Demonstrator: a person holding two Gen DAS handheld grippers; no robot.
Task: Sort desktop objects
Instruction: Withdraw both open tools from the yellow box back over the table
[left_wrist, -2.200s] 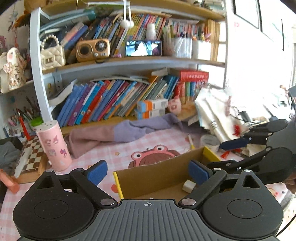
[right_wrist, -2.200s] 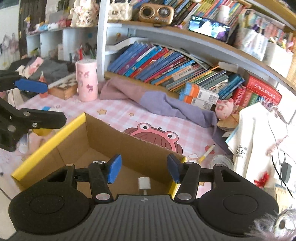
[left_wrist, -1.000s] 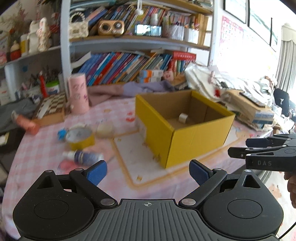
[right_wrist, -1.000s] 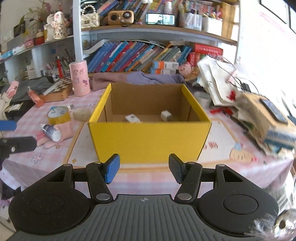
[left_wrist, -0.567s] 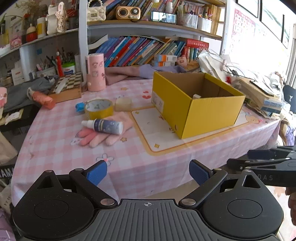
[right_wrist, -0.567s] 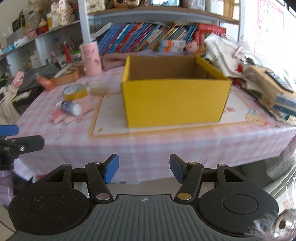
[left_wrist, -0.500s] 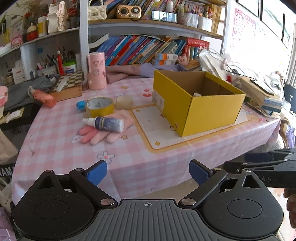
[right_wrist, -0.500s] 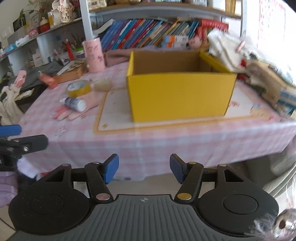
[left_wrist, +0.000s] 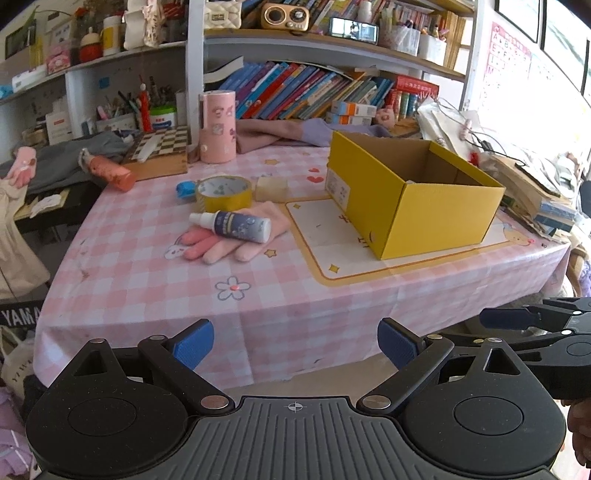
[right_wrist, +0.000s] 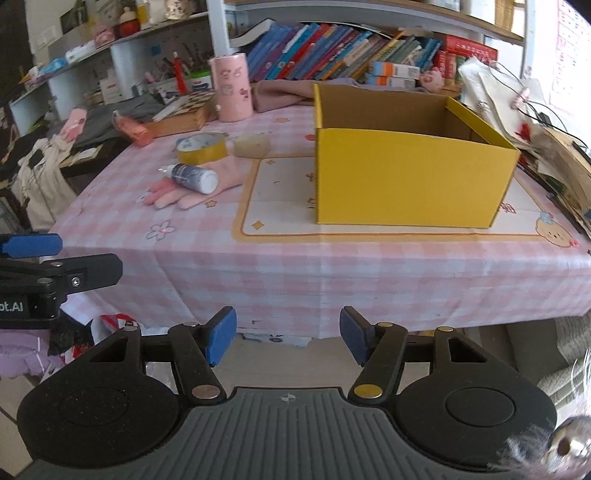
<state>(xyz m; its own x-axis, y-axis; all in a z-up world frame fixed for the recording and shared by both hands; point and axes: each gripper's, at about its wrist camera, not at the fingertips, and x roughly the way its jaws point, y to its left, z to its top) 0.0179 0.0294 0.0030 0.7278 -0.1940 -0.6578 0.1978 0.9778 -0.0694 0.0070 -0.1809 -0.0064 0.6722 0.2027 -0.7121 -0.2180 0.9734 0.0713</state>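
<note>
Left gripper (left_wrist: 294, 342): spread wide, grasping nothing, now held off the counter's near edge, farther back than half a second ago. Right gripper (right_wrist: 287, 335): likewise parted and empty, also short of the edge, with more of the hanging cloth in sight than before.
Counter (left_wrist: 280, 295): pink checked cloth, its front strip bare up to a flower print.
Pink glove (left_wrist: 236, 240): flat, left of the mat, unmoved.
Small bottle (left_wrist: 232, 225): lying across the glove.
Yellow tape roll (left_wrist: 224, 192): just behind the glove; a pale block (left_wrist: 271, 188) beside it, a blue item (left_wrist: 184, 190) on its other side.
Yellow cardboard box (right_wrist: 410, 177): open-topped, on the printed mat, right half of the counter.
Pink cylinder (left_wrist: 217, 127): upright, near the bookshelf (left_wrist: 314, 88)
</note>
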